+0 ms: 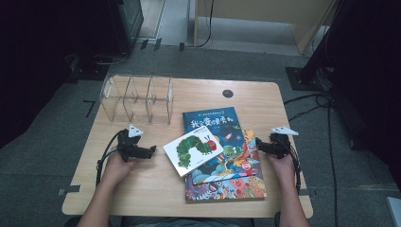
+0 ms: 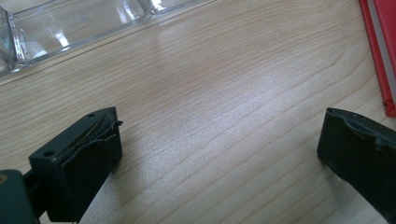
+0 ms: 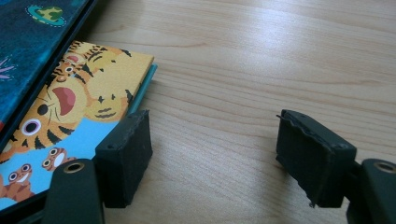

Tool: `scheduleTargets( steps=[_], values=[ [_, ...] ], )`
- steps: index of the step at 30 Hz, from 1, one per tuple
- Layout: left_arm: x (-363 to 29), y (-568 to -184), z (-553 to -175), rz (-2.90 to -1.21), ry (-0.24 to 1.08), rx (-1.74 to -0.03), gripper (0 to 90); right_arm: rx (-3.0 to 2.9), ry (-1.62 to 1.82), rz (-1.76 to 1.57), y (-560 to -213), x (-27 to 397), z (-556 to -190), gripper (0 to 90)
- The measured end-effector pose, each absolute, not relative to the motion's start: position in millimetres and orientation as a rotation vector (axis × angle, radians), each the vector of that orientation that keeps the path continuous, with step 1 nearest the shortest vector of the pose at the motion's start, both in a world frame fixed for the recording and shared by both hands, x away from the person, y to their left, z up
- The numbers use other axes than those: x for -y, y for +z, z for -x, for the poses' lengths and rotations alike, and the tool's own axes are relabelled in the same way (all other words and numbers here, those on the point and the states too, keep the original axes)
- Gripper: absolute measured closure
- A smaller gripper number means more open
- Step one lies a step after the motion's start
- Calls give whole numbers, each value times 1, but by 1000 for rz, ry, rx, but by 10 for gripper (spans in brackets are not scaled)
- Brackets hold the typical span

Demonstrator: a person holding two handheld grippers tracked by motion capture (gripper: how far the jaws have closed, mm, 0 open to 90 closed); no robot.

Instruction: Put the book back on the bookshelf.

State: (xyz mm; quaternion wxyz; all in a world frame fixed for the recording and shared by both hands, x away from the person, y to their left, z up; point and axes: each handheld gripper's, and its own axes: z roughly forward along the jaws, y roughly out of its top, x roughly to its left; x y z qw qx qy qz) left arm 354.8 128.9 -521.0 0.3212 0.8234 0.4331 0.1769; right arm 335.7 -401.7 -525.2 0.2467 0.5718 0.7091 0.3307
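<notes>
While I look down from the high view, I read the table from its left side to its right:

Clear organizer: a see-through rack point(image 1: 137, 98) with upright dividers stands at the far left of the table point(image 1: 142, 189); in the left gripper view its base point(image 2: 70, 23) runs along the top left corner.

Left gripper: my left gripper point(image 1: 152, 150) rests low over bare wood, near the left edge of the books and well short of them. Its own view point(image 2: 219, 154) shows both jaws spread wide with nothing but wood grain between them, and a red book edge point(image 2: 380, 51) at the far right.

Caterpillar book: a small white book point(image 1: 193, 150) with a green caterpillar lies tilted on top of the stack, nearest my left gripper.

Blue book: a dark blue book point(image 1: 213, 125) lies under it, toward the far side.

Tiger book: a colourful book point(image 1: 227, 187) sits at the bottom of the stack; its tiger-covered corner point(image 3: 84, 93) shows in the right gripper view.

Right gripper: my right gripper point(image 1: 257, 144) sits at the right edge of the stack. In its view point(image 3: 212, 149) the jaws stand wide apart and hold nothing; one jaw sits just beside the tiger book's corner, whether touching I cannot tell.
</notes>
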Motion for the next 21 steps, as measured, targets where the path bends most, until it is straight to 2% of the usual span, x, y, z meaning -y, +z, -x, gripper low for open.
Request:
scheduleTargets(
  steps=[7, 8, 9, 10, 11, 12, 14, 16, 17, 19, 21],
  values=[
    [-129, -521, -354, -2165, 465, -1135, 1, -1937, 901, -1561, -525, 402, -335, 271],
    [-130, -519, -353, -2161, 465, -1126, 31, -1940, 897, -1565, -524, 402, -335, 292],
    [-130, -519, -353, -2161, 465, -1126, 135, -1940, 897, -1565, -524, 402, -335, 292],
    [-132, -516, -352, -2151, 468, -1122, 135, -1943, 892, -1572, -523, 402, -335, 318],
    [-133, -513, -352, -2145, 464, -1148, 303, -1949, 894, -1589, -521, 404, -335, 377],
    [-133, -511, -351, -2155, 463, -1159, 325, -1949, 901, -1604, -519, 405, -334, 393],
    [-133, -507, -350, -2177, 452, -1173, 465, -1961, 932, -1627, -515, 407, -333, 474],
    [-132, -505, -351, -2188, 412, -1169, 491, -1957, 972, -1641, -509, 407, -330, 545],
    [-131, -503, -352, -2203, 386, -1161, 491, -1957, 972, -1641, -509, 407, -330, 545],
    [-128, -496, -351, -2208, 366, -1140, 578, -1966, 1015, -1626, -501, 404, -323, 644],
    [-128, -494, -351, -2209, 350, -1127, 655, -1979, 1049, -1607, -496, 400, -318, 694]
  ],
)
